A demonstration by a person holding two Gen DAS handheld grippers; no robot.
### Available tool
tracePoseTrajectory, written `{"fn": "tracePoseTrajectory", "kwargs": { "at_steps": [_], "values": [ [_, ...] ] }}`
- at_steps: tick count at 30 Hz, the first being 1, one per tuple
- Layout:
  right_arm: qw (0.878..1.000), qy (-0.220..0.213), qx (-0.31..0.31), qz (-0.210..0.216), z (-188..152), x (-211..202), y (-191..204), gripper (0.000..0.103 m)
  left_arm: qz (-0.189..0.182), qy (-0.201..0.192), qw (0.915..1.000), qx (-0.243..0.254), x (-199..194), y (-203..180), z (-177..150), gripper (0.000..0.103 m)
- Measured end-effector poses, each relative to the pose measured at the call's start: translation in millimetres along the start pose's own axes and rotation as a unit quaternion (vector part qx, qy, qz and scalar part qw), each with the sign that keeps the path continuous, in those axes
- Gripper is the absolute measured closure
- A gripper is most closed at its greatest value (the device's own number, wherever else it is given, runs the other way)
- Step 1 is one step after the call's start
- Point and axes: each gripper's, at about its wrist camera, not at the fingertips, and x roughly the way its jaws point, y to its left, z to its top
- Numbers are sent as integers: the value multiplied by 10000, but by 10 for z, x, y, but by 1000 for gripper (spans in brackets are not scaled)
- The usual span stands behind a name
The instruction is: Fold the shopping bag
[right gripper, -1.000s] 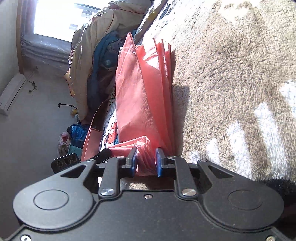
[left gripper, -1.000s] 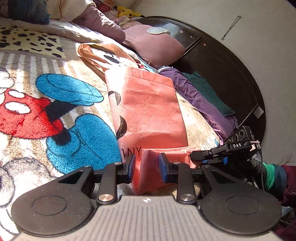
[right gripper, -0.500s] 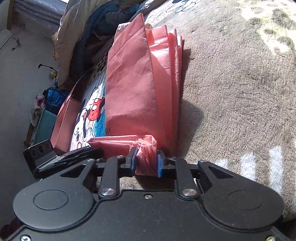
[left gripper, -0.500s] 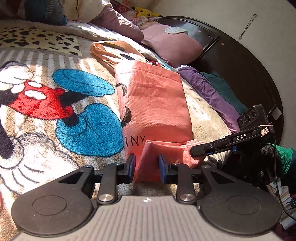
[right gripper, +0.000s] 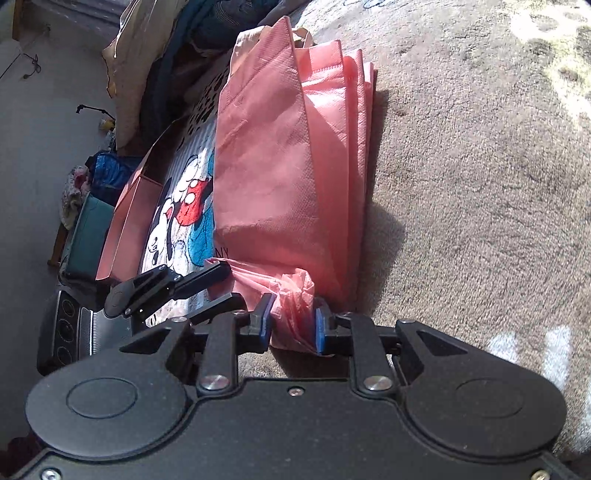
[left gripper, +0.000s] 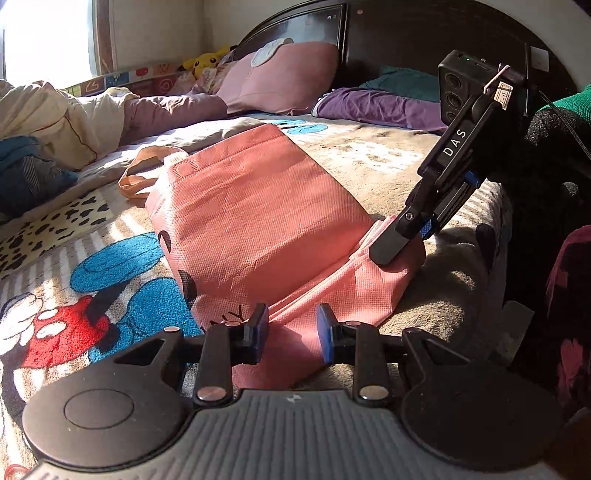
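A pink non-woven shopping bag lies flattened on a cartoon-mouse blanket, its tan handles at the far end. My left gripper is shut on the bag's near bottom edge, fabric bunched between the blue pads. My right gripper comes down steeply from the right and pinches the other bottom corner. In the right wrist view the bag shows its stacked side pleats; my right gripper is shut on a crumpled wad of the bottom edge, with my left gripper close by on the left.
Pink pillows, a purple cloth and a dark headboard lie beyond the bag. Piled bedding sits at the far left. The bed's edge, a pink paper bag and the floor show left.
My left gripper has rolled and swung sideways with the bag's edge still in it, so the bed looks more level. The right gripper shifted slightly and now stands steeper; the bottom edge is lifted.
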Motion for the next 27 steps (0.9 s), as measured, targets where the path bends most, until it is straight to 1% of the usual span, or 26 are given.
{"fn": "tracePoseTrajectory", "kwargs": {
  "at_steps": [3, 6, 8, 9, 10, 11, 12, 13, 14, 16, 19, 22, 24, 25, 27],
  "values": [
    [9996, -201, 74, 174, -80, -32, -78, 86, -5, 8, 10000, -39, 6, 4, -6, 76],
    [9986, -492, -91, 146, -200, -66, -67, 86, 39, 65, 10000, 33, 13, -28, 5, 76],
    [9967, -709, -400, -11, -286, -104, 3, 85, 35, 87, 9999, 40, 16, -33, 11, 76],
    [9951, -782, -584, -167, -319, -111, 78, 83, 28, 98, 9999, 33, 18, -31, 15, 76],
    [9923, -841, -824, -393, -345, -114, 179, 79, 33, 119, 9999, 27, 23, -32, 24, 76],
    [9873, -887, -1139, -657, -364, -106, 306, 73, 38, 141, 9999, 21, 28, -32, 32, 76],
    [9799, -930, -1494, -937, -385, -97, 448, 71, 38, 159, 9999, 9, 33, -30, 40, 76],
    [9697, -980, -1889, -1198, -411, -100, 590, 67, 30, 168, 9999, -8, 36, -24, 44, 76],
    [9566, -1033, -2308, -1445, -439, -112, 731, 66, 28, 167, 9999, 3, 36, -25, 44, 76],
    [9370, -1214, -2824, -1657, -432, -155, 954, 67, 42, 152, 9999, 47, 32, -46, 35, 76],
    [9151, -1540, -3253, -1818, -307, -207, 1222, 67, 50, 145, 9999, 73, 25, -73, 31, 76],
    [9015, -1353, -3698, -1798, -79, -76, 1292, 68, 45, 164, 9998, 75, 23, -85, 38, 76],
    [8955, -1105, -3873, -1896, 33, 159, 1319, 68, 55, 202, 9998, 60, 26, -90, 53, 76],
    [8934, -949, -3930, -1961, 99, 302, 1277, 69, 68, 237, 9997, 60, 33, -93, 68, 76],
    [8929, -814, -3801, -2270, 179, 434, 1004, 71, 106, 323, 9994, 82, 46, -110, 99, 76]
  ]
}}
